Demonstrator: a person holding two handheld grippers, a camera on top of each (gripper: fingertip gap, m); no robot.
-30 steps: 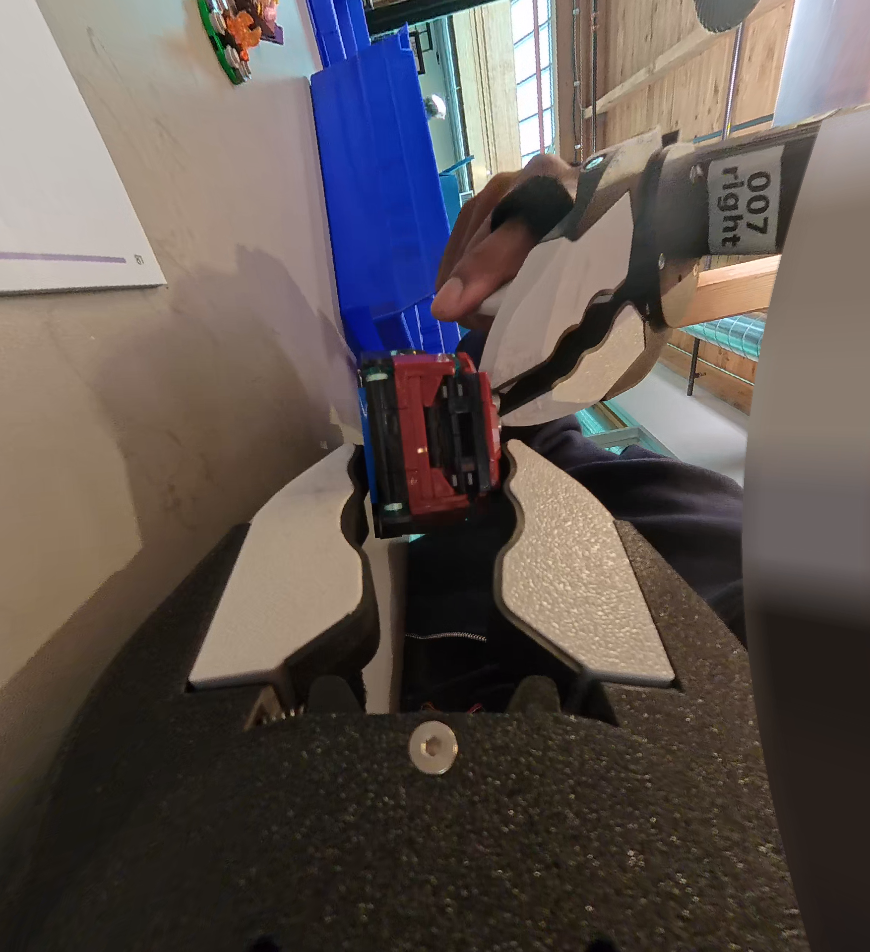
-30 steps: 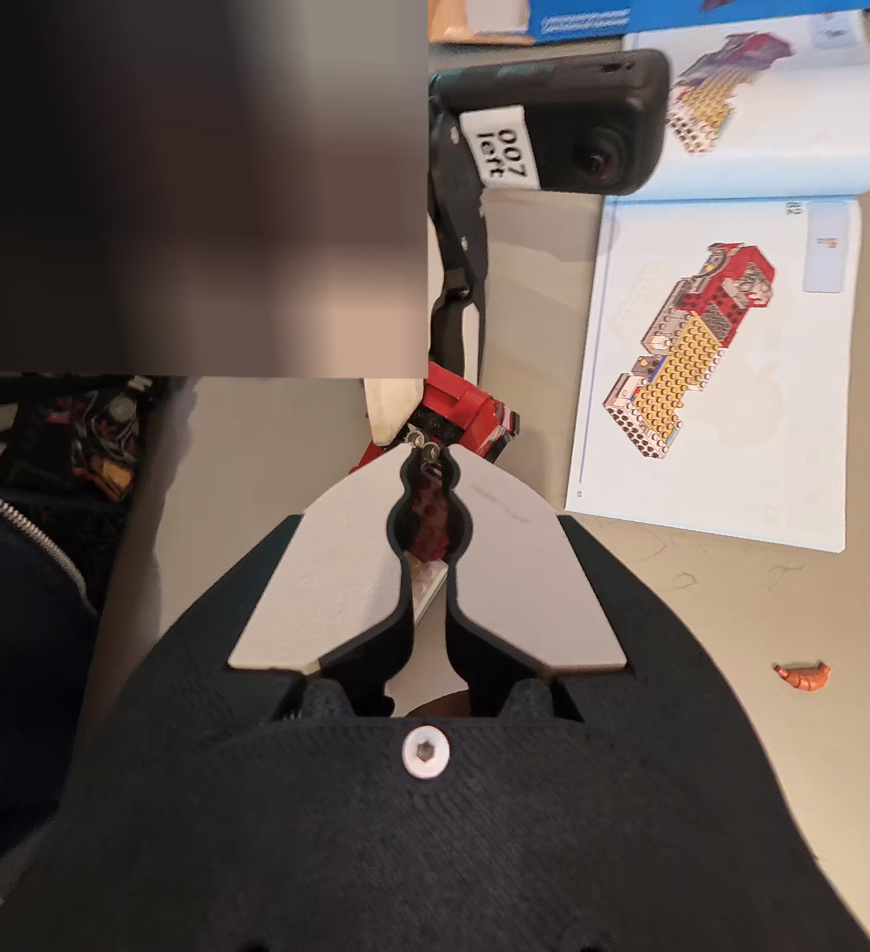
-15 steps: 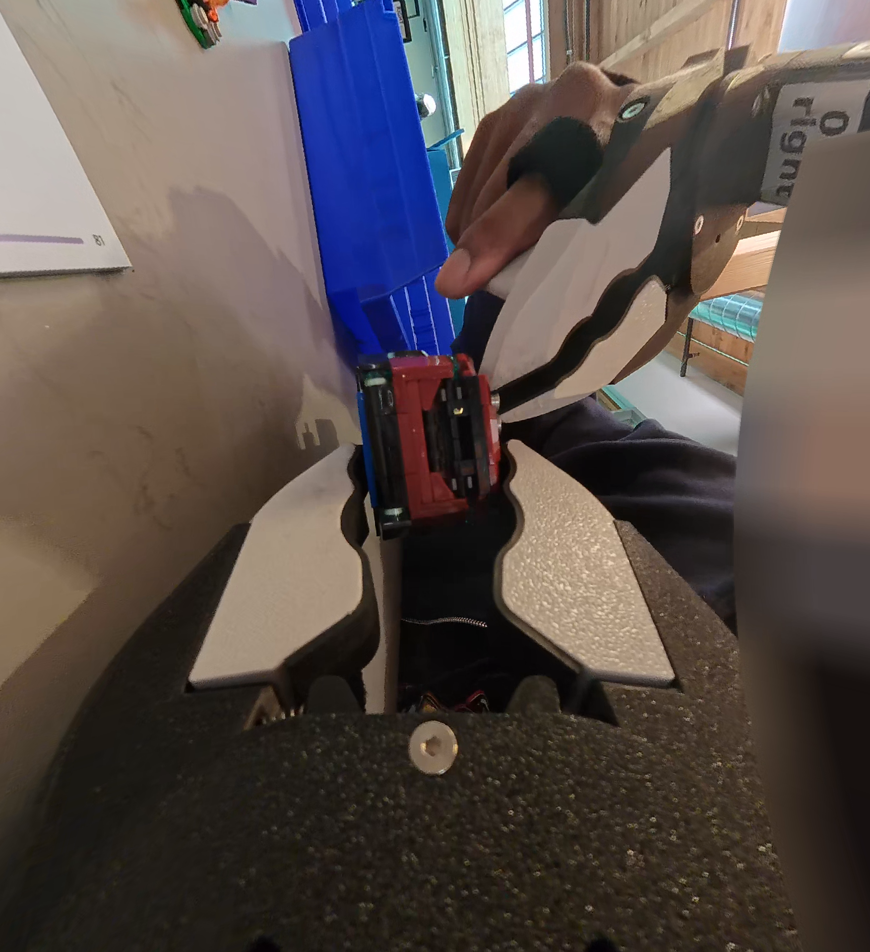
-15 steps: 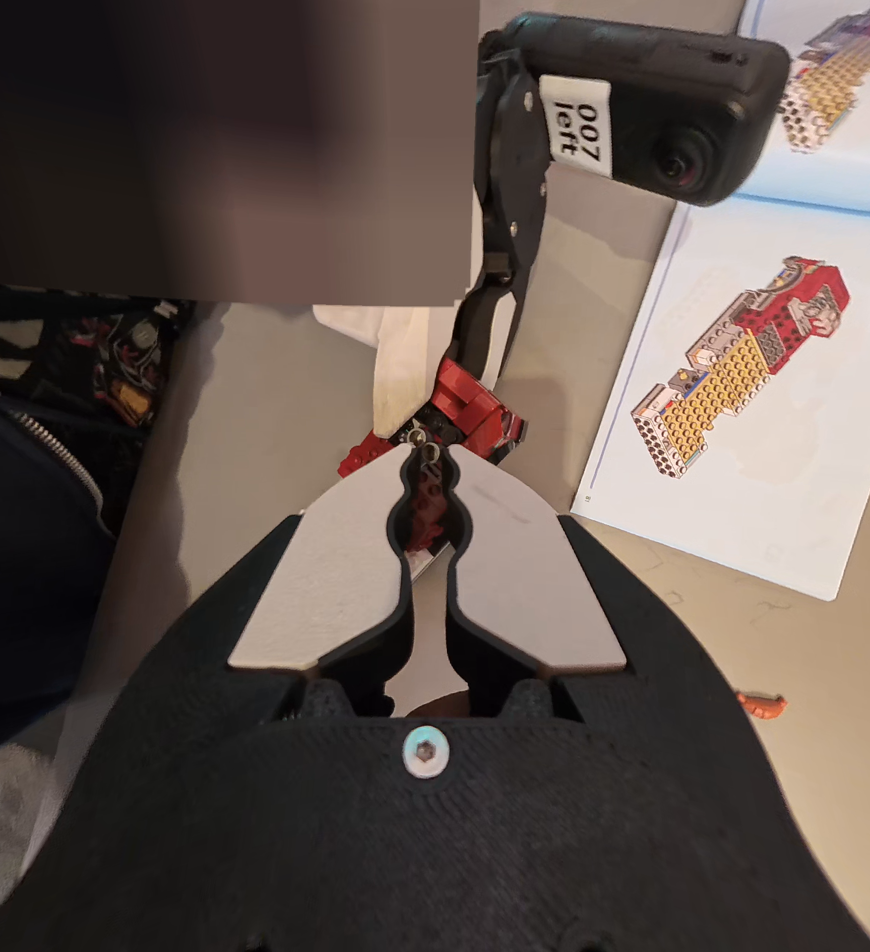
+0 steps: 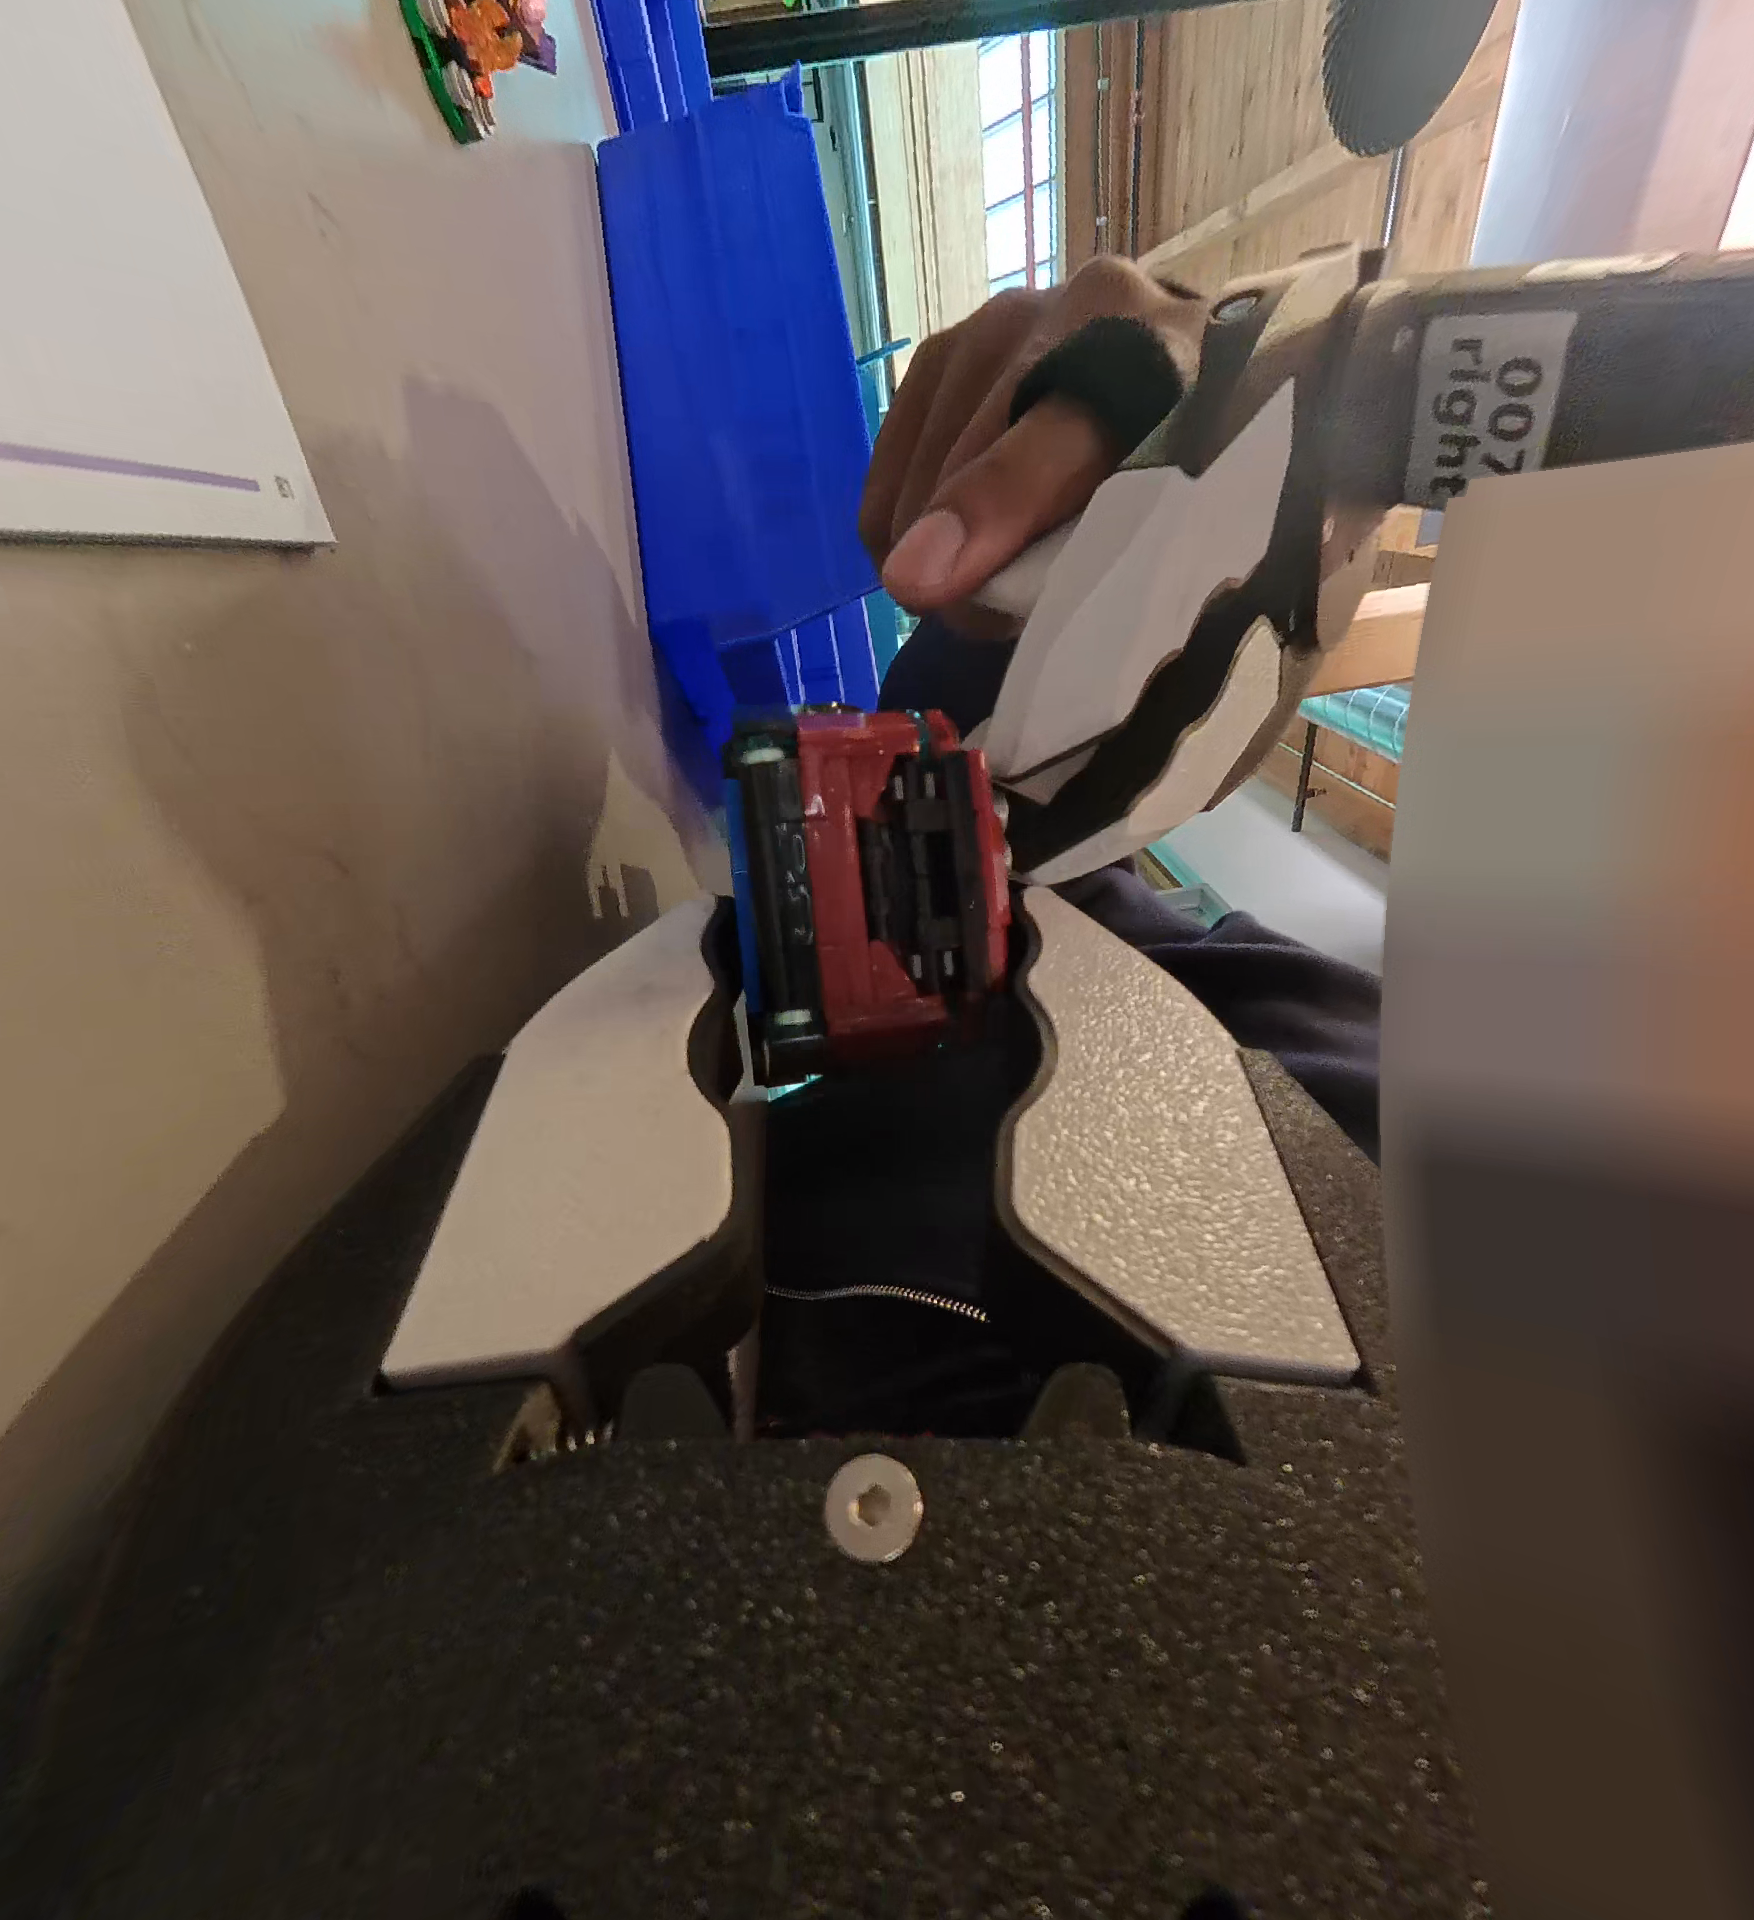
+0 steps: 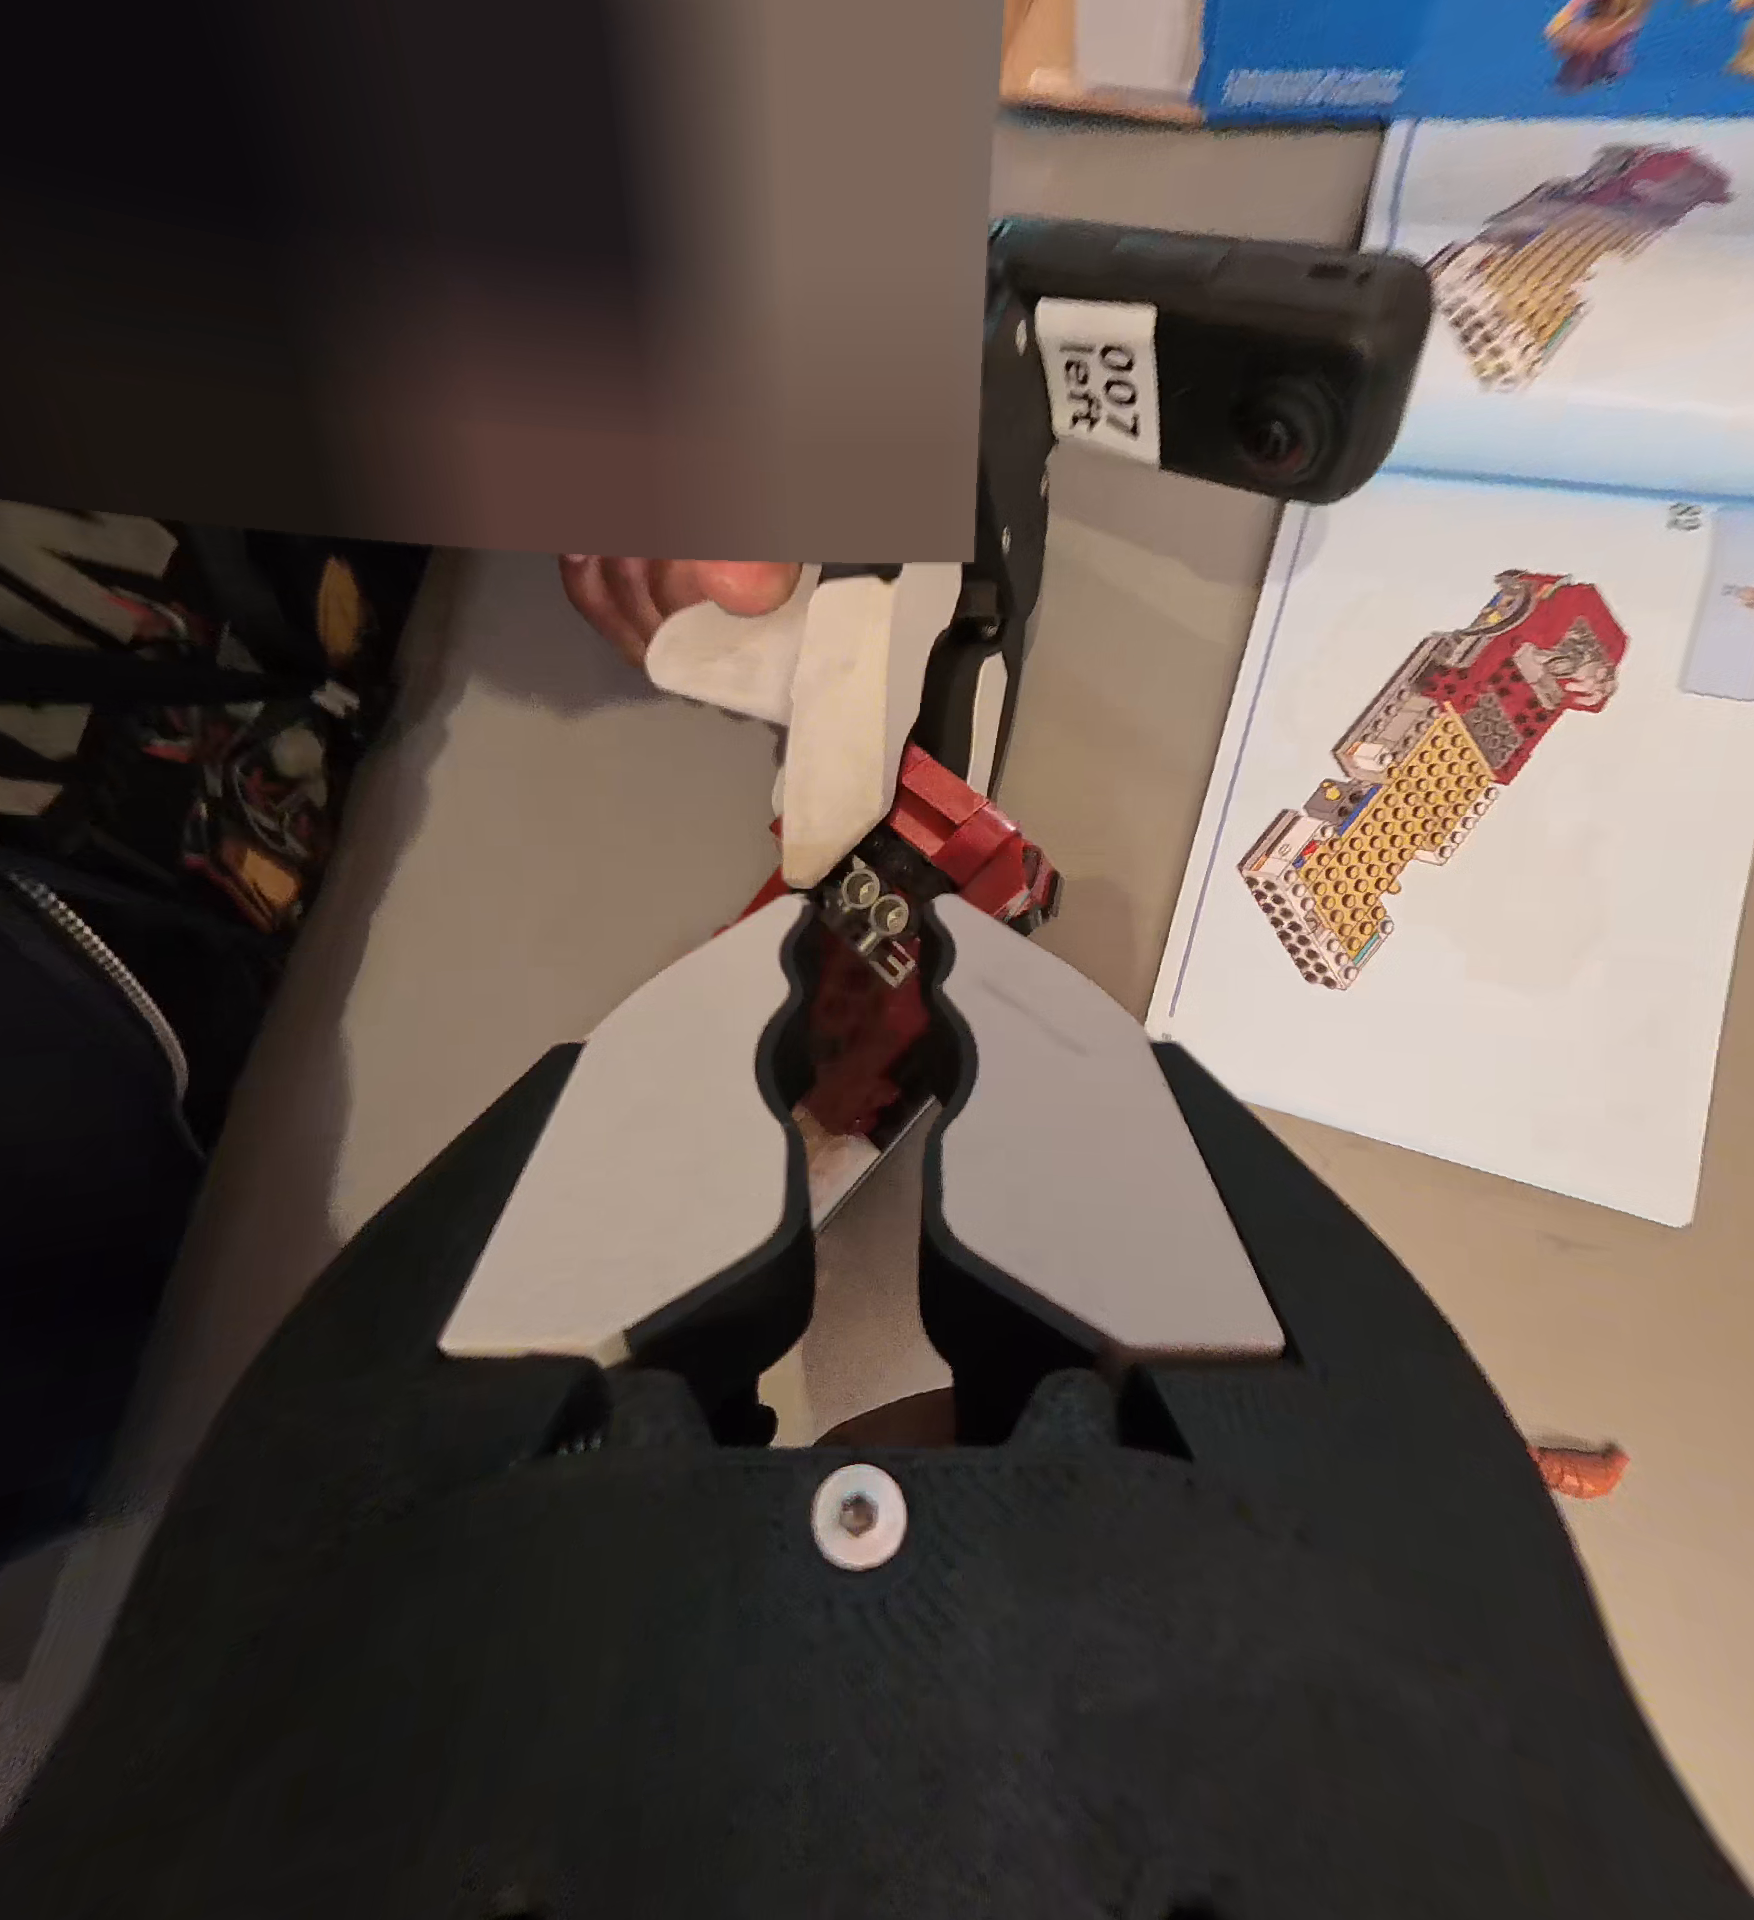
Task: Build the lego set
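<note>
Left hand-held gripper clamps a red brick-built model held above the surface, right hand-held gripper at its 3 o'clock, fingers slightly parted around a small grey two-stud piece on the model, open instruction booklet at 2 o'clock.

My left gripper is clamped wide, while my right gripper, its jaws slightly parted, angles in against its tips.
</note>
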